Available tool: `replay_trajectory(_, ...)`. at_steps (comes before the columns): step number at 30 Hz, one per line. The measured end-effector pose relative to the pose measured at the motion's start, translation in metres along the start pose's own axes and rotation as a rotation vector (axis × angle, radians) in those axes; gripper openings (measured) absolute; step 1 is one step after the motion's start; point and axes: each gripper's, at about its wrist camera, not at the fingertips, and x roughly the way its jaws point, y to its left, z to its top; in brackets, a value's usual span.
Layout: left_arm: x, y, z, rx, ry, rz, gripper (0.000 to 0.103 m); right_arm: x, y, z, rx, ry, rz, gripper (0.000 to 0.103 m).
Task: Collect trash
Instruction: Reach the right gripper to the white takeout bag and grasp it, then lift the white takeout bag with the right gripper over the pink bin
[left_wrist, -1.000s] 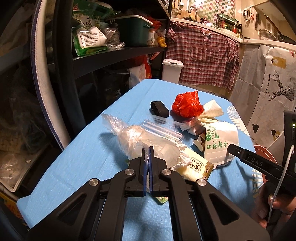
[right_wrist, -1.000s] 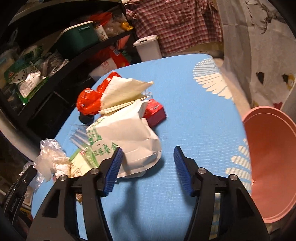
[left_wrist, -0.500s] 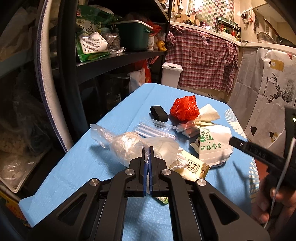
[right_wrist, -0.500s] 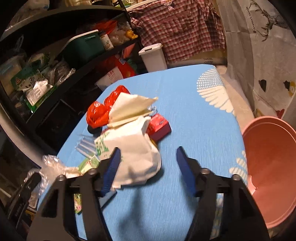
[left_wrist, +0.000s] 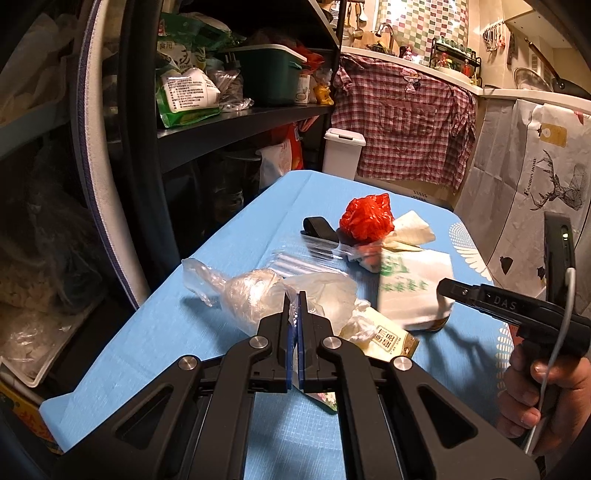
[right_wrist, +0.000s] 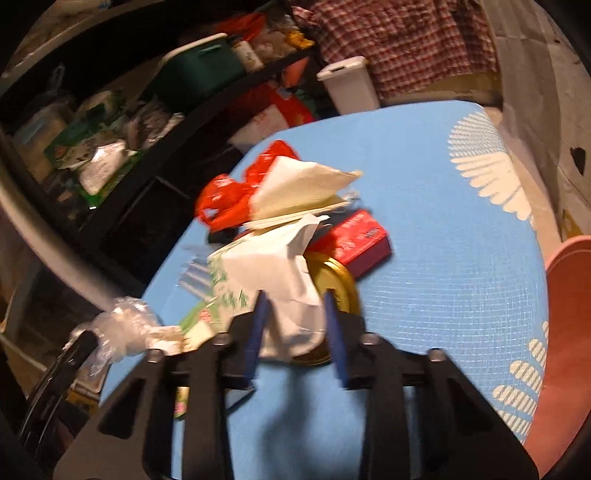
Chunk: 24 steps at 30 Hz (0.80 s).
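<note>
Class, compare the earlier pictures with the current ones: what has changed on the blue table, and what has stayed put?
The right gripper has just been closing: its jaws, wide apart before, now squeeze the white paper bag, whose edge has lifted and uncovered a gold lid. Unchanged: the left gripper stays shut on the clear plastic bag; the red plastic bag, red box and pink bin have not moved.

plaid shirt (left_wrist: 402, 122), green bin (left_wrist: 266, 74), dark shelf (left_wrist: 236, 125)

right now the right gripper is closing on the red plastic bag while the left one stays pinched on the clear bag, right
Not quite. The right gripper has just been closing on the white paper bag, not the red plastic bag farther back, as the right wrist view shows. The left gripper does pinch the clear bag.
</note>
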Motion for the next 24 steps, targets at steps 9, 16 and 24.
replay_trajectory(9,-0.015,0.002,0.007,0.000,-0.032,0.001,0.001,-0.037,0.031,-0.002,-0.101,-0.071,-0.017,0.016)
replay_trajectory(16,-0.032,0.001,0.014,0.009,-0.065,-0.011,0.001,-0.075,0.054,-0.004,-0.165,-0.112,-0.047,0.016)
replay_trajectory(24,-0.056,-0.007,0.020,0.036,-0.092,-0.045,0.001,-0.129,0.072,-0.015,-0.220,-0.161,-0.102,0.016)
